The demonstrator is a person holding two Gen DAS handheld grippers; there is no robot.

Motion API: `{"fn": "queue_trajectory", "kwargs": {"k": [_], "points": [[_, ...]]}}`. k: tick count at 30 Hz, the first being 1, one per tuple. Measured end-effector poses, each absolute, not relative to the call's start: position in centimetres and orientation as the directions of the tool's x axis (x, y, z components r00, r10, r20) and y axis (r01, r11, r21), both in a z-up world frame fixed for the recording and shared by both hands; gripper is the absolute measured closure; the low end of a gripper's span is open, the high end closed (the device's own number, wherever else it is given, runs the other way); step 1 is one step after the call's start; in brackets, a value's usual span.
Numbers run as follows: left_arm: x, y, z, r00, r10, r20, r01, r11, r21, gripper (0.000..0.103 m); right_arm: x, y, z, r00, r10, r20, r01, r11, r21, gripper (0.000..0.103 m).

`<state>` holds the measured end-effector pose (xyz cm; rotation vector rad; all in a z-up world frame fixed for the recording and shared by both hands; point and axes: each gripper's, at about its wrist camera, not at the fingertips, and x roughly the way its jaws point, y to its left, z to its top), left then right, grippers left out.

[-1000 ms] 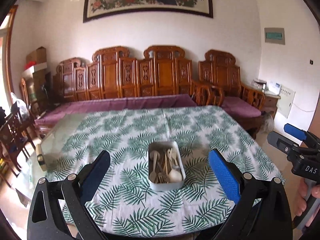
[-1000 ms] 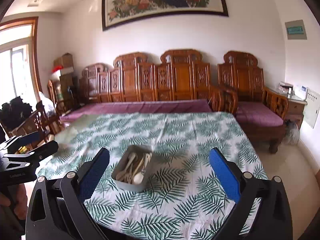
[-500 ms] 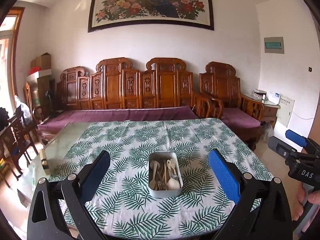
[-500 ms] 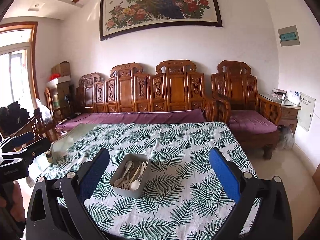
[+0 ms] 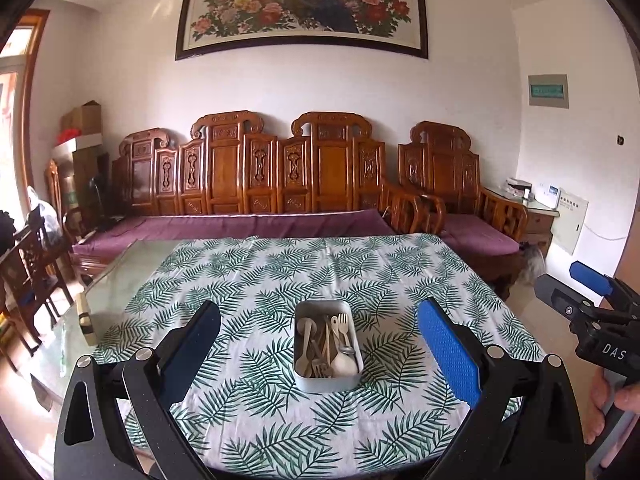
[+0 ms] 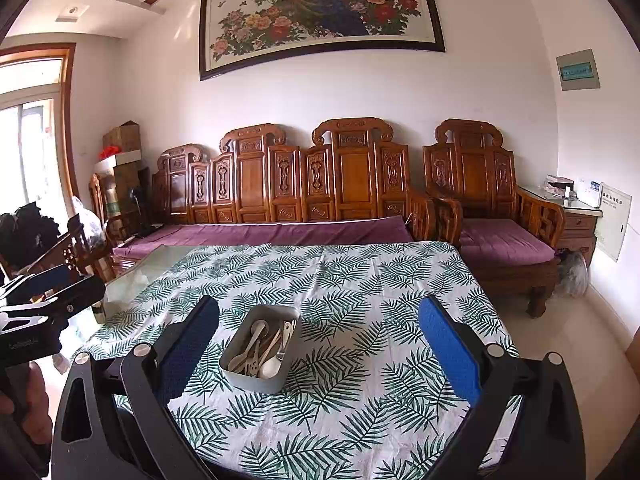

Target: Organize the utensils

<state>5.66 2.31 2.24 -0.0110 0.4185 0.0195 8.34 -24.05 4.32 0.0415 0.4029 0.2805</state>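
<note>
A grey rectangular tin (image 5: 327, 376) stands on the leaf-print tablecloth (image 5: 280, 276) near the table's front. It holds several pale spoons and forks (image 5: 334, 346). It also shows in the right wrist view (image 6: 256, 378) with the utensils (image 6: 262, 346). My left gripper (image 5: 320, 354) is open and empty, held back above the table's front edge, with the tin between its blue pads. My right gripper (image 6: 318, 354) is open and empty, to the right of the tin. Each gripper shows at the edge of the other's view (image 5: 588, 304) (image 6: 44, 300).
The table (image 6: 152, 268) has a bare glass strip on its left side. A carved wooden sofa (image 5: 256, 184) with purple cushions stands behind it. A wooden armchair (image 6: 492, 208) is at the back right. Dark wooden chairs (image 5: 28, 264) stand at the left.
Both grippers have pulled back and tilted up, away from the table. The tin now looks smaller and lower in both views. Both grippers stay open.
</note>
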Motion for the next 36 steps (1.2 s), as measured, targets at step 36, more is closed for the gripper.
{"fn": "queue_trajectory", "kwargs": {"k": [36], "points": [[5.57, 2.3, 1.74, 0.912, 0.013, -0.41, -0.018, 1.0, -0.008, 0.008, 8.4, -24.0, 3.52, 0.877, 0.281, -0.391, -0.263, 0.96, 0.099, 0.003]]}}
